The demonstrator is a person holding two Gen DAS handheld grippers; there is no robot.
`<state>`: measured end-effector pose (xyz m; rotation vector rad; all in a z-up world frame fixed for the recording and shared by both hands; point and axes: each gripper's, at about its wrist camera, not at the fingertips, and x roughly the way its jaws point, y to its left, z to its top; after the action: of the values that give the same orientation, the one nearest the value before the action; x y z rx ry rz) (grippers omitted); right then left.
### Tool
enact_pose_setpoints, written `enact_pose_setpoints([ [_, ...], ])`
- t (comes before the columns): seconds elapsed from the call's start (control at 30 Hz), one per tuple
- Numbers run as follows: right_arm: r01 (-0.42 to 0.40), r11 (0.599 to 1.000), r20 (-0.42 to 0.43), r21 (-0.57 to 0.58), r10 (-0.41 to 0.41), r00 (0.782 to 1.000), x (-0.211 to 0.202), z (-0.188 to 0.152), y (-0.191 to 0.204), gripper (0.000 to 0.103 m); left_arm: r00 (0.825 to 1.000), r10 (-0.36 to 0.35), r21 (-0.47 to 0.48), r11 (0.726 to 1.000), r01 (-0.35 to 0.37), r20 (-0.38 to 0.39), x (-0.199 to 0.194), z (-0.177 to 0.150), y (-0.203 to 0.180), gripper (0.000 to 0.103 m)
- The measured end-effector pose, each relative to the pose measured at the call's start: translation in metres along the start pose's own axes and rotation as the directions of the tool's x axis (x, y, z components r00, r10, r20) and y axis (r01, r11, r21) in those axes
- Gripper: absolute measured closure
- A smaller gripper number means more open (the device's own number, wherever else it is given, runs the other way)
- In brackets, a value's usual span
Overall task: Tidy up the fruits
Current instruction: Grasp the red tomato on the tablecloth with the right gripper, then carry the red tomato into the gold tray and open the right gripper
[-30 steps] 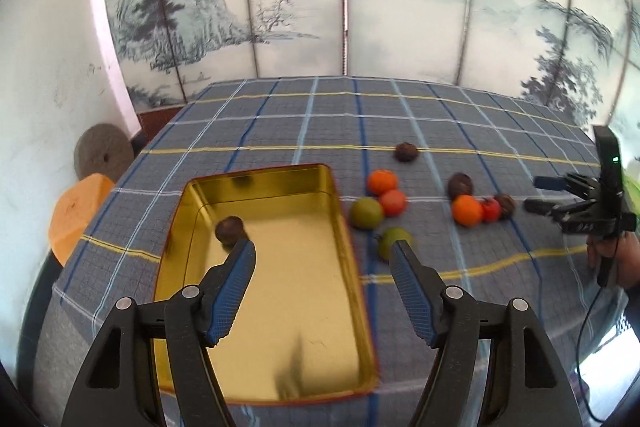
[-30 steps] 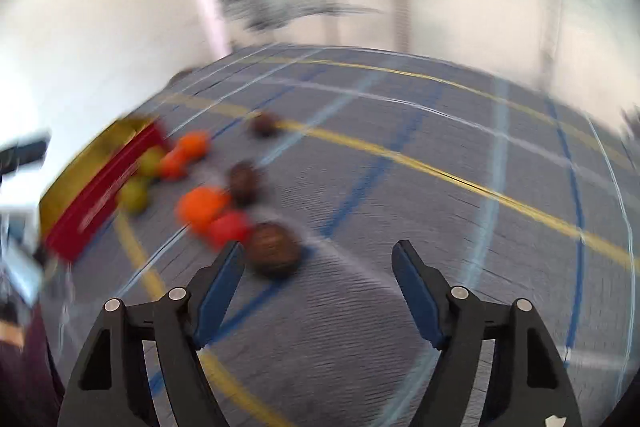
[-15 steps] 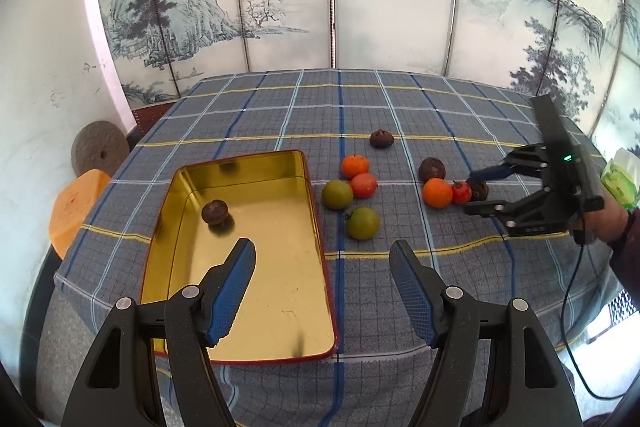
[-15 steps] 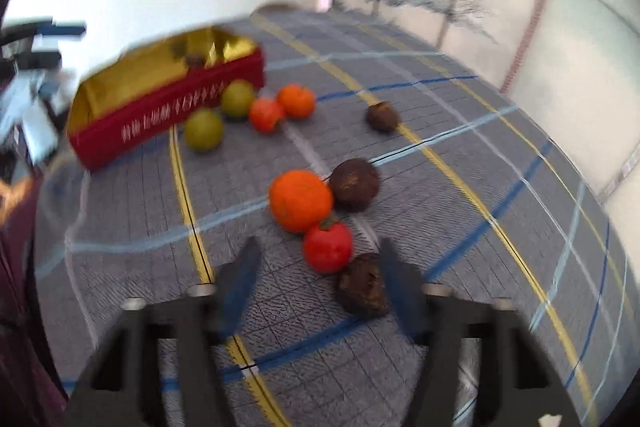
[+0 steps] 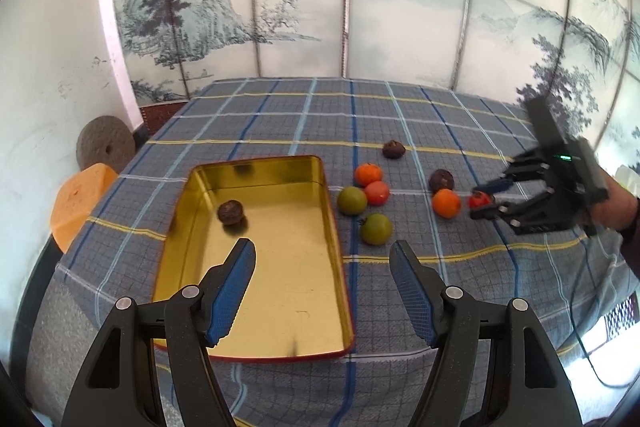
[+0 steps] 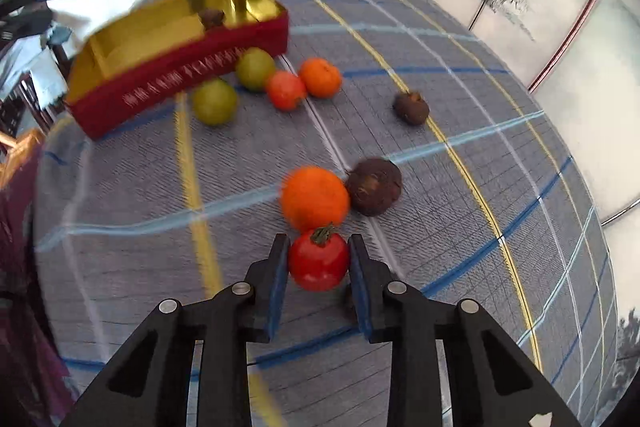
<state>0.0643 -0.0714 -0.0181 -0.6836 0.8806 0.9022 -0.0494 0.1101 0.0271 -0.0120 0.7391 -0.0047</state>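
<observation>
A gold tin tray [image 5: 280, 291] with red walls [image 6: 168, 83] lies on the checked tablecloth and holds one brown fruit [image 5: 231, 212]. My right gripper [image 6: 319, 259] is shut on a red tomato [image 6: 319, 261], which also shows in the left wrist view [image 5: 479, 200], just above the cloth beside an orange [image 6: 315, 197] and a brown fruit [image 6: 374, 186]. Two green fruits [image 6: 214, 101], a red one [image 6: 285, 89], another orange [image 6: 320, 77] and a brown one [image 6: 411, 108] lie between them and the tray. My left gripper [image 5: 322, 283] is open and empty above the tray's near end.
The table's near edge runs just below the tray [image 5: 360, 367]. An orange stool [image 5: 76, 199] and a round grey stone [image 5: 105, 147] stand off the table's left side. A painted screen [image 5: 360, 7] closes the back.
My right gripper has moved in over the red tomato and shut on it. My left gripper has pulled back and up from the tray, still open.
</observation>
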Motion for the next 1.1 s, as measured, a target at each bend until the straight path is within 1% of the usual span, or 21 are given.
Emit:
enact_pose_setpoints([
  [0.1, -0.03, 0.999, 0.079, 0.01, 0.029, 0.996, -0.023, 0.012, 0.021, 0.076, 0.999, 0.027, -0.035, 0.999, -0.026, 0.017, -0.005, -0.002, 0.011, 0.033],
  [0.17, -0.078, 0.997, 0.141, 0.005, 0.076, 0.987, -0.033, 0.035, 0.038, 0.076, 0.999, 0.044, -0.061, 0.997, -0.043, 0.025, -0.008, -0.003, 0.02, 0.033],
  [0.23, -0.134, 0.991, 0.183, 0.0, 0.131, 0.974, -0.035, 0.058, 0.052, 0.076, 0.998, 0.059, -0.085, 0.995, -0.056, 0.031, -0.012, -0.006, 0.03, 0.033],
  [0.33, -0.186, 0.982, 0.214, -0.021, 0.186, 0.959, -0.022, 0.098, 0.075, 0.076, 0.99, 0.135, -0.084, 0.988, -0.132, 0.043, -0.018, -0.013, 0.041, 0.032],
  [0.37, -0.195, 0.981, 0.214, -0.023, 0.195, 0.957, -0.016, 0.108, 0.08, 0.076, 0.985, 0.168, -0.08, 0.983, -0.164, 0.043, -0.02, -0.016, 0.045, 0.031],
  [0.47, -0.236, 0.972, 0.197, -0.011, 0.234, 0.952, 0.013, 0.143, 0.1, 0.076, 0.974, 0.224, -0.073, 0.972, -0.221, 0.031, -0.021, -0.022, 0.054, 0.03],
  [0.57, -0.257, 0.966, 0.159, 0.011, 0.252, 0.955, 0.043, 0.17, 0.12, 0.076, 0.966, 0.255, -0.079, 0.964, -0.252, 0.031, -0.024, -0.026, 0.064, 0.03],
  [0.67, -0.268, 0.963, 0.122, 0.037, 0.262, 0.957, 0.067, 0.188, 0.133, 0.076, 0.962, 0.271, -0.084, 0.96, -0.268, 0.025, -0.025, -0.03, 0.072, 0.029],
  [0.77, -0.27, 0.96, 0.099, 0.073, 0.262, 0.96, 0.082, 0.197, 0.137, 0.076, 0.961, 0.275, -0.096, 0.958, -0.272, 0.017, -0.025, -0.034, 0.08, 0.029],
  [0.83, -0.279, 0.955, 0.098, 0.097, 0.27, 0.958, 0.089, 0.202, 0.136, 0.076, 0.962, 0.274, -0.102, 0.957, -0.272, 0.008, -0.023, -0.037, 0.082, 0.029],
  [0.9, -0.274, 0.954, 0.09, 0.125, 0.264, 0.96, 0.096, 0.208, 0.136, 0.076, 0.962, 0.274, -0.108, 0.956, -0.273, -0.001, -0.023, -0.04, 0.085, 0.029],
  [1.1, -0.278, 0.944, 0.095, 0.18, 0.264, 0.96, 0.107, 0.222, 0.135, 0.075, 0.956, 0.293, -0.109, 0.95, -0.292, -0.012, -0.023, -0.046, 0.089, 0.029],
])
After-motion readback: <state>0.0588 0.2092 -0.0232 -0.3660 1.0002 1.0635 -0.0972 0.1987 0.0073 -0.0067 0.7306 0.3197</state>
